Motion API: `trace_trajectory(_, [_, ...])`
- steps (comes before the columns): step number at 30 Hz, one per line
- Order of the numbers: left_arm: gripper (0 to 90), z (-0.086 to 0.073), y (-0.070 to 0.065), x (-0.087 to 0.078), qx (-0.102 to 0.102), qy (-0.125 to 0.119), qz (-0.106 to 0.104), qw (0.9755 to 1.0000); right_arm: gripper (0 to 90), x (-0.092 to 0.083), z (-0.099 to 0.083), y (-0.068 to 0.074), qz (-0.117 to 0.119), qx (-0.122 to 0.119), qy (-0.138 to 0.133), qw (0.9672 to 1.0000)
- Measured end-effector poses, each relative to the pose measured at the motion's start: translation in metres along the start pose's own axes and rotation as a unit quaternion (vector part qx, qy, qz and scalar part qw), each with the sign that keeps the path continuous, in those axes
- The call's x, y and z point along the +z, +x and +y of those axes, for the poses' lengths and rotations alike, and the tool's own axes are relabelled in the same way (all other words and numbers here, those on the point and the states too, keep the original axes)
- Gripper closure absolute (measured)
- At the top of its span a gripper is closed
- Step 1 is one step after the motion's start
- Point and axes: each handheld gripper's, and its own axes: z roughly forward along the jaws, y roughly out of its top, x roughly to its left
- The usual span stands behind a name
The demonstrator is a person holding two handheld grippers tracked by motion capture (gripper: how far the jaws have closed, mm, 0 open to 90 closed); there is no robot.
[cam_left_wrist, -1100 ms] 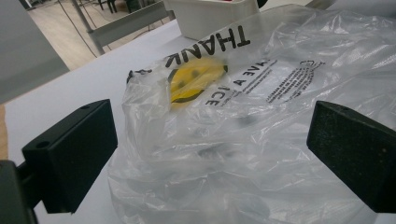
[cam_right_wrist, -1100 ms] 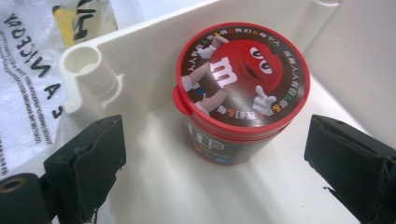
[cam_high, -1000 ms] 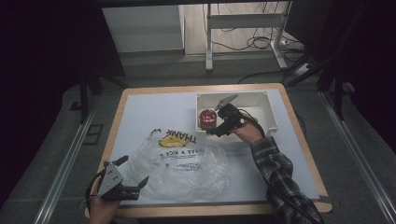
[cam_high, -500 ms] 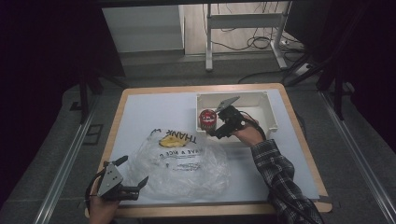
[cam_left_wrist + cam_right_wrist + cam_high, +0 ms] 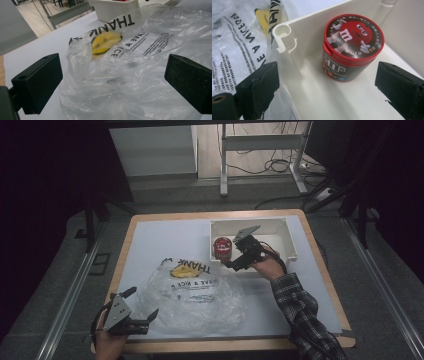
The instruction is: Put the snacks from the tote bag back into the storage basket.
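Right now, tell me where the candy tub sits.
The candy tub stands upright in the white bin's left corner, just ahead of the open right gripper.

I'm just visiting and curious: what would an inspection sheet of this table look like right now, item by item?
Surface: pale table top with a wooden edge, bare at the far left.
Job's things: red-lidded candy tub upright in a corner of the white bin; clear plastic bag printed with a yellow smiley, lying crumpled beside the bin.
Clutter: nothing seen.
Grippers: right gripper open, jaws either side of the tub, not touching it; left gripper open at the bag's near edge.
Cables: loose wires on the floor behind the table.
Surroundings: metal frame legs, dark room.
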Motion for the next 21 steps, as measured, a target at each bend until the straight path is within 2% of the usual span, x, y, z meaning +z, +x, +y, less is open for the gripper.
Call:
trace_trajectory(9, [1.4, 0.0, 0.0, 0.0, 0.0, 0.0, 0.001, 1.0, 5.8, -0.006, -0.002, 0.004, -0.002, 0.0, -0.012, 0.9999])
trace_trajectory(21, [1.4, 0.0, 0.001, -0.002, 0.0, -0.001, 0.002, 1.0, 5.8, -0.011, -0.005, 0.018, 0.001, -0.003, -0.023, 0.9997])
